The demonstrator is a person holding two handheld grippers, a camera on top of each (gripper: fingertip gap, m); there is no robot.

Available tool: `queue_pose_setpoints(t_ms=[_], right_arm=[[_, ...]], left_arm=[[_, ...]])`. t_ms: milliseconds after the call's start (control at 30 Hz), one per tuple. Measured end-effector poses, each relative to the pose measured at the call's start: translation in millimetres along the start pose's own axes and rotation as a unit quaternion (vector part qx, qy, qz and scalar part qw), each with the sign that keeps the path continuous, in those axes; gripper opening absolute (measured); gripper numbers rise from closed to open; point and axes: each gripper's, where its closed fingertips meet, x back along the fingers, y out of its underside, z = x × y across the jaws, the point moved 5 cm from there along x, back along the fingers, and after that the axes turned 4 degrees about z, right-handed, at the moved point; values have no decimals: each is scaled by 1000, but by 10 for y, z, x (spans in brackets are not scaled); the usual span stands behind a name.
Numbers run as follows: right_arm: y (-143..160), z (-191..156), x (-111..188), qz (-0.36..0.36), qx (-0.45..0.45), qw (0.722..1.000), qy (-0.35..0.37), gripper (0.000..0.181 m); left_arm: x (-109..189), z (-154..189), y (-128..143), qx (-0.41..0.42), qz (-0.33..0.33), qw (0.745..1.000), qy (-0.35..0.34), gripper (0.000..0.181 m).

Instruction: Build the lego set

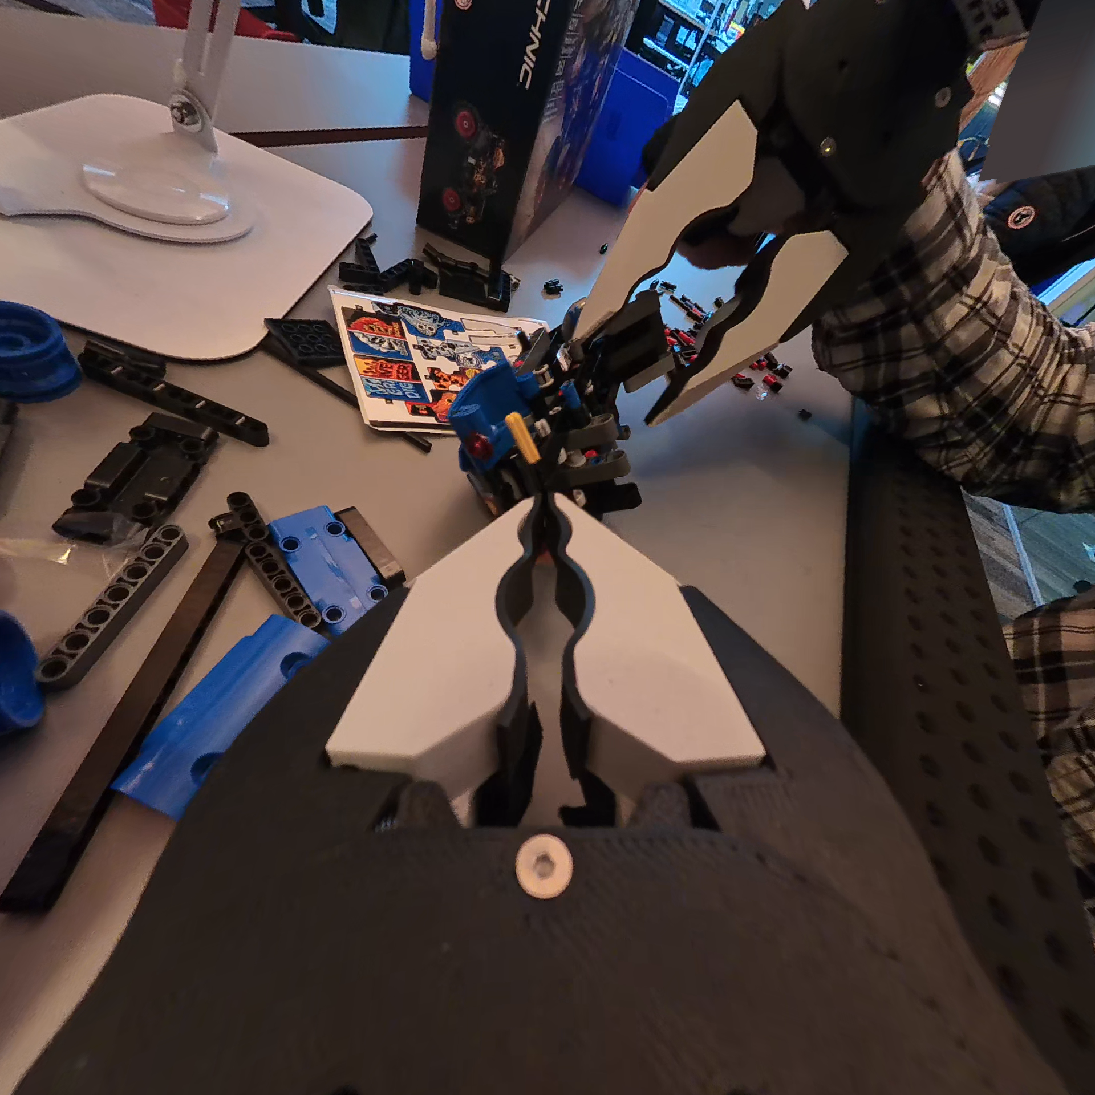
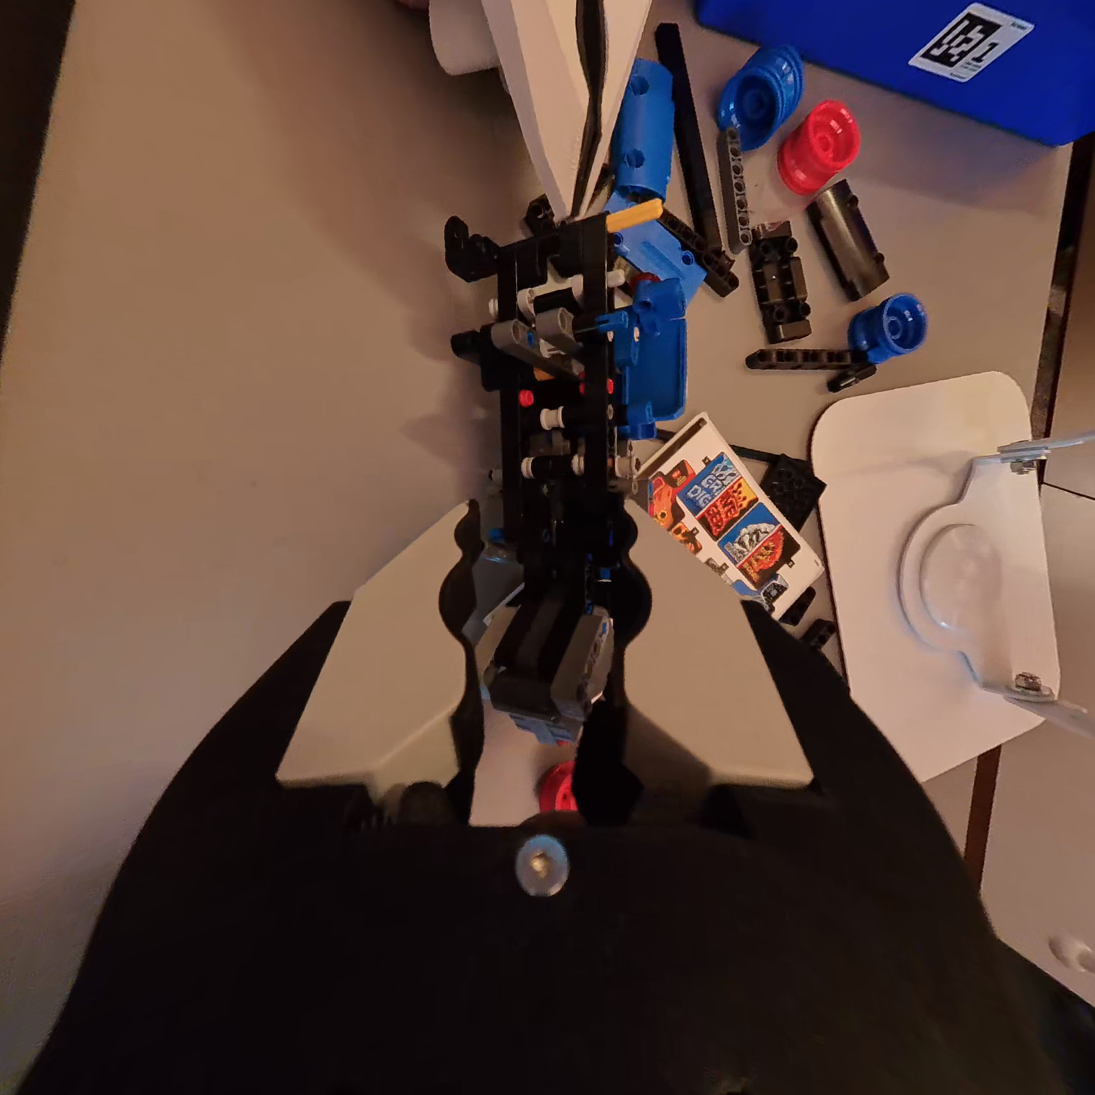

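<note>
Right tongs (image 2: 548, 521) around chassis (image 2: 557, 379) (long axis pointing away)

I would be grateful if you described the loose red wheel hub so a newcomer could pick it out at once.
In the right wrist view, start at the big blue bin in the top right corner. Just below its near edge, a blue wheel hub and the red wheel hub lie side by side on the table. It is the only red one; the nearby hubs are blue.

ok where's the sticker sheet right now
The sticker sheet lies flat on the table, just right of the lego chassis in the right wrist view, between it and the white stand base.
</note>
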Motion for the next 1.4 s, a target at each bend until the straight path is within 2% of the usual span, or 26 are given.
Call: queue_pose_setpoints(t_ms=[100,233,333,467,667,767,833,867,967,1033,1133,1200,1400], right_arm=[[11,0,-1,-5,10,1000,7,43],[-14,-30,-21,-2,20,1000,5,46],[-7,-52,-5,-5,23,1000,-3,48],[-4,-109,28,-13,32,999,-16,55],[-2,-256,63,-72,69,995,-21,70],[-15,-247,72,-94,58,994,-9,62],[-27,-219,71,-124,65,990,12,48],[-28,-230,73,-132,72,988,15,49],[-47,-187,118,-130,56,990,26,45],[-51,-145,178,-127,74,988,43,33],[-53,-32,262,-100,64,991,64,25],[7,-17,305,-84,43,994,46,25],[211,157,467,-68,-26,996,50,37]], left_arm=[[-17,18,16,-6,-8,1000,3,0],[-39,61,0,-13,-2,1000,12,21],[-83,91,28,-32,-16,999,7,10],[-85,103,27,-42,-15,999,4,8],[-103,138,36,-66,-18,998,-1,7],[-107,146,36,-79,-17,997,-6,7],[-121,185,35,-94,-16,995,-2,6],[-126,192,39,-103,-17,995,-5,6],[-128,205,46,-117,-19,993,-8,6],[-132,206,59,-131,-25,991,-15,6],[-147,218,98,-155,-40,987,-21,6],[-146,230,107,-163,-43,985,-19,6],[-136,229,124,-162,-49,985,-16,7]])
